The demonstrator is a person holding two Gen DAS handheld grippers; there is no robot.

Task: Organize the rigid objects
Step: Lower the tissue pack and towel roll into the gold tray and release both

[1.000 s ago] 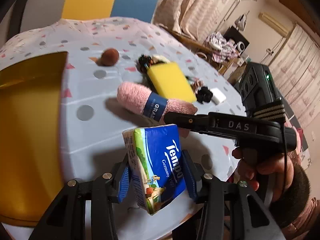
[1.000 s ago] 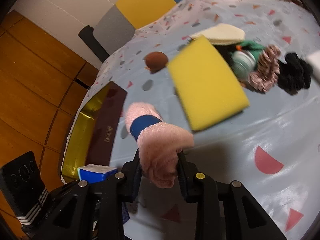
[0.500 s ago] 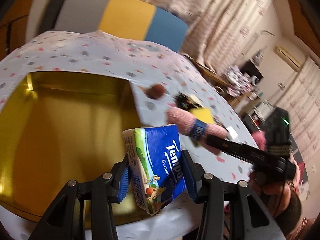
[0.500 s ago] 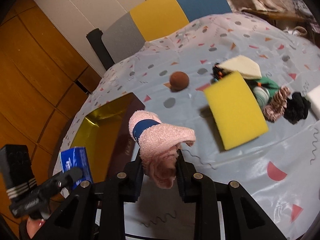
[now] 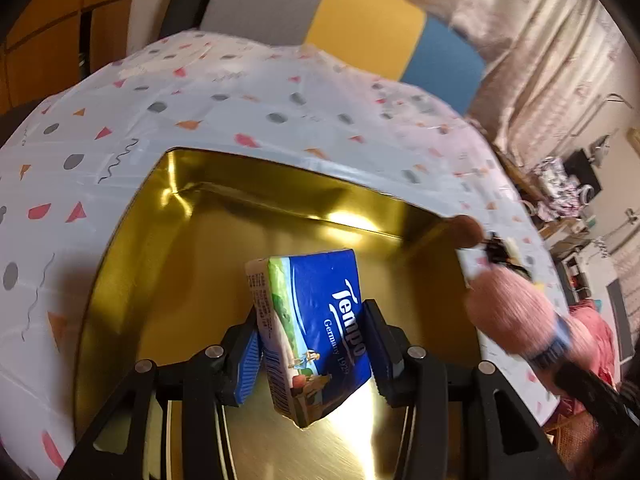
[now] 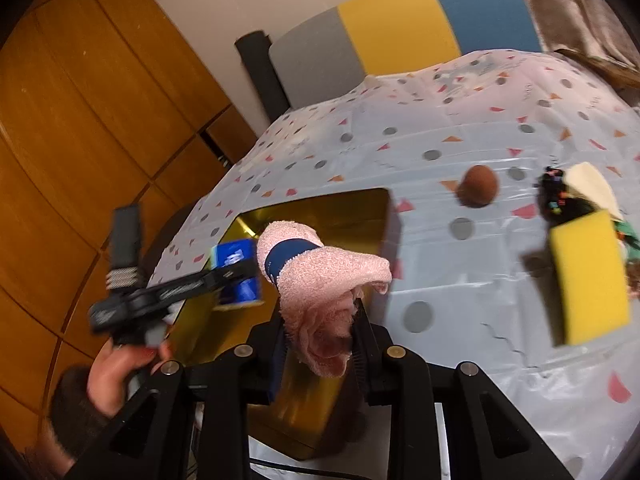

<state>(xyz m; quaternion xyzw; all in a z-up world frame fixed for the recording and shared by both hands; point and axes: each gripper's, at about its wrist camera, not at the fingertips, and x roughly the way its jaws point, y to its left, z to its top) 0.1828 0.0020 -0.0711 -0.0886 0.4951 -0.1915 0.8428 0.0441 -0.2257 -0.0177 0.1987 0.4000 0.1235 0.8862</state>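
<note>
Plainly, the left gripper (image 5: 310,356) is clamped on the blue plastic-wrapped Tempo tissue pack (image 5: 312,332), held on edge above the floor of the gold metal tray (image 5: 192,264); the right gripper (image 6: 318,344) is pinched shut on the rolled pink terry towel with a blue band (image 6: 316,276), hanging over the tray's near corner. The pack looks light and a bit squashy with a slick wrapper, so I judge that holding it across the flat faces, as here, suits it best. The towel is soft and will likely flop once let go. The tray's upright walls hem in the sides, yet its floor is bare; on the bench with the spotted cloth (image 6: 480,128), the yellow sponge block (image 6: 588,276) and brown ball (image 6: 478,190) sit well apart.
</note>
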